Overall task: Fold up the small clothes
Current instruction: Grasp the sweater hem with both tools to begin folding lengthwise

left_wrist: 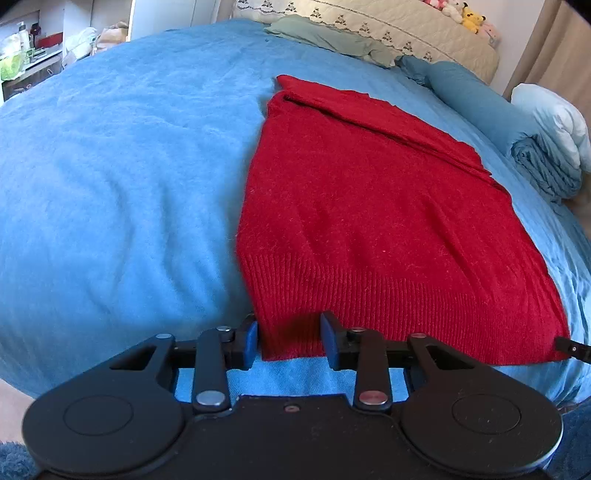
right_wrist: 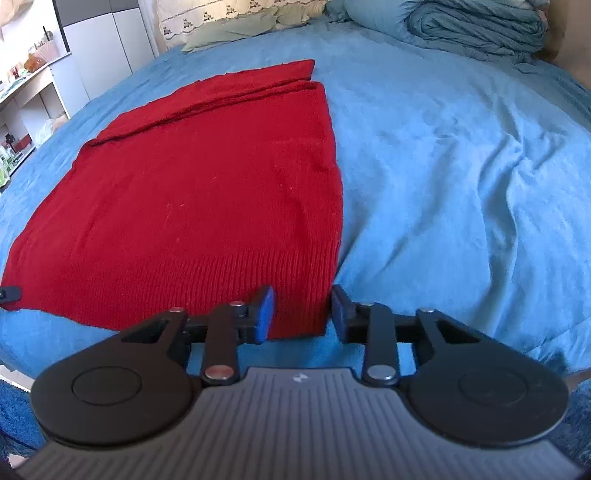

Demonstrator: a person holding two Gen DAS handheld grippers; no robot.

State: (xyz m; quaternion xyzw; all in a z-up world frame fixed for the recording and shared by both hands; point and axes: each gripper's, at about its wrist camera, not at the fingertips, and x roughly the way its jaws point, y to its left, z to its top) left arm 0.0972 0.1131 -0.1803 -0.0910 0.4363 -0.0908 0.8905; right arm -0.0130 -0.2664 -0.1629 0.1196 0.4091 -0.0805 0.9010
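A red knitted sweater (left_wrist: 369, 221) lay flat on the bed's fuzzy blue blanket (left_wrist: 110, 184), its sleeves folded in across the far end in narrow layered bands and its ribbed hem nearest both cameras. In the left wrist view it filled the field from 12 to 4 o'clock. The left hand-held gripper (left_wrist: 290, 338) stood with its blue-padded fingers (left_wrist: 251, 339) set wide, straddling the hem's left corner without closing on it. The right hand-held gripper (right_wrist: 303, 314) was likewise spread wide, its blue pads (right_wrist: 264, 314) on either side of the hem's right corner, the knit loose between them. The blanket was soft and rumpled into shallow creases at 3 o'clock in the right view. A rolled blue duvet (right_wrist: 476, 29) sat at 1 o'clock there, and a pale green pillow (left_wrist: 325, 37) lay at 12 o'clock in the left view.
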